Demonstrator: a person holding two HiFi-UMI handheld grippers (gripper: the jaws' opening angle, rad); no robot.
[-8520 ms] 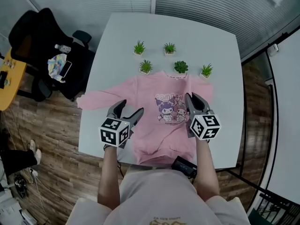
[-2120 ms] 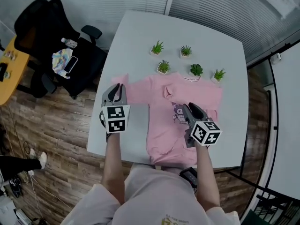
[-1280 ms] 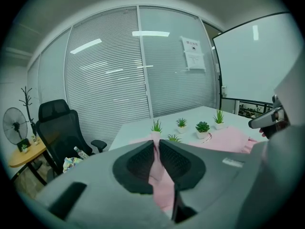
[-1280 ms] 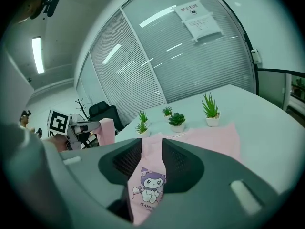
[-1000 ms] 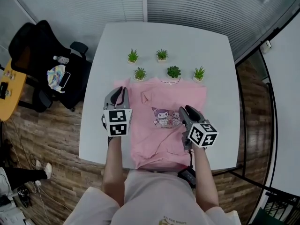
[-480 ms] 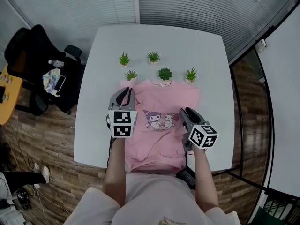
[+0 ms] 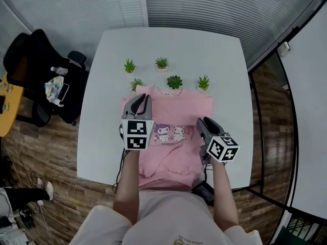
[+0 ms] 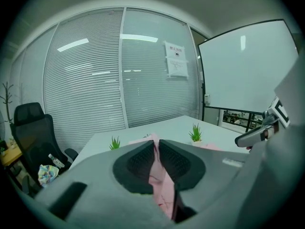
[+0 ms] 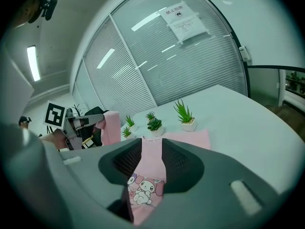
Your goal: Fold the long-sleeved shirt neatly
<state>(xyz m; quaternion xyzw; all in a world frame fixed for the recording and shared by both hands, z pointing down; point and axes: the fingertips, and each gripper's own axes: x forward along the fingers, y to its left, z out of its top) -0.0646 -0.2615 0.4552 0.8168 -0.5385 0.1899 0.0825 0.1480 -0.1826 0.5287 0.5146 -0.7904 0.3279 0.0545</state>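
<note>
Sleeve (image 8: 161,182) carried inward, five plants (image 7: 174,80), one shirt (image 7: 173,154)

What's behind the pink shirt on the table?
Five small potted plants stand on the white table behind the shirt. The left gripper, shut on a lifted fold of it, hides part of the shirt's left shoulder.

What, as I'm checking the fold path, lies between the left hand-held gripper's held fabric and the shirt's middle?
Nothing visible: the shirt has a bare front; the right hand-held gripper hovers over its right side.
</note>
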